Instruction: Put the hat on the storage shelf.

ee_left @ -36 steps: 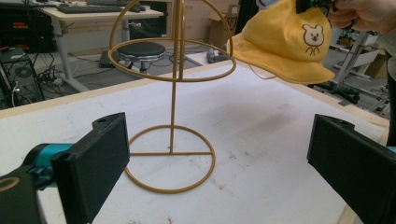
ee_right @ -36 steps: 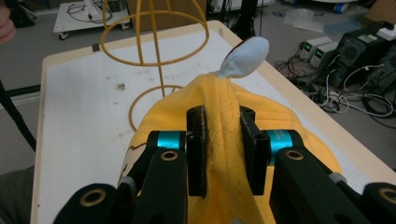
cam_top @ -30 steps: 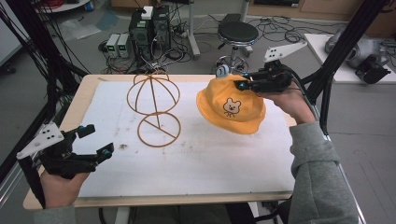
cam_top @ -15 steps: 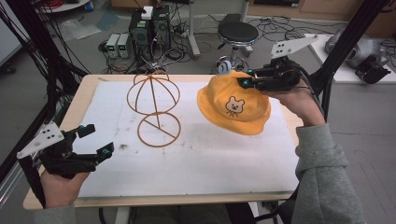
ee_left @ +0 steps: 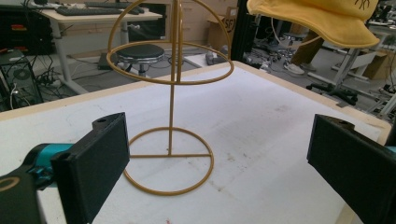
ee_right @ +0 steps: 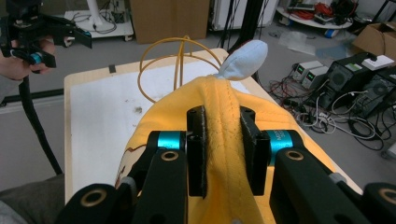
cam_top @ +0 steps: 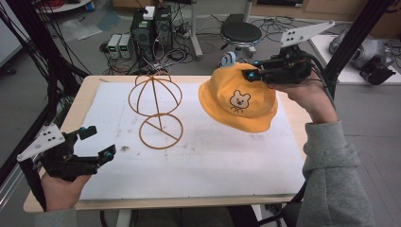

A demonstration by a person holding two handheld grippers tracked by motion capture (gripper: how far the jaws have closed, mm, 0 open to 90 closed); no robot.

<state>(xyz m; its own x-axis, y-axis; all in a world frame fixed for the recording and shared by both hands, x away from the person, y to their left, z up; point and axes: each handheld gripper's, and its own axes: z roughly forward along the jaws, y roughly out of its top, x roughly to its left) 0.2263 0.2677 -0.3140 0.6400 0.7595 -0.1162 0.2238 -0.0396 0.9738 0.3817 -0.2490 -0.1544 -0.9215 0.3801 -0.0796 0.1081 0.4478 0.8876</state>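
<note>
The table (cam_top: 288, 123) carries a white mat (cam_top: 227, 156) that covers most of its top; on the mat, towards the far left, stands a gold wire hat stand (cam_top: 158, 111), with a round ring for a base, a thin upright stem and a dome of hoops at its top; to the right of the stand, well apart from it, a yellow hat (cam_top: 239, 101) hangs in the air above the mat, touching neither mat nor stand, its bear face turned to the near side and a pale blue ear sticking up at its far edge; the right gripper (cam_top: 257, 74) holds it from the far right, and in the right gripper view its jaws stand narrow, pinching a fold of the yellow cloth at the crown; the left gripper (cam_top: 97, 144) sits low at the near left corner, its jaws spread wide with nothing between them, pointing towards the stand.
</note>
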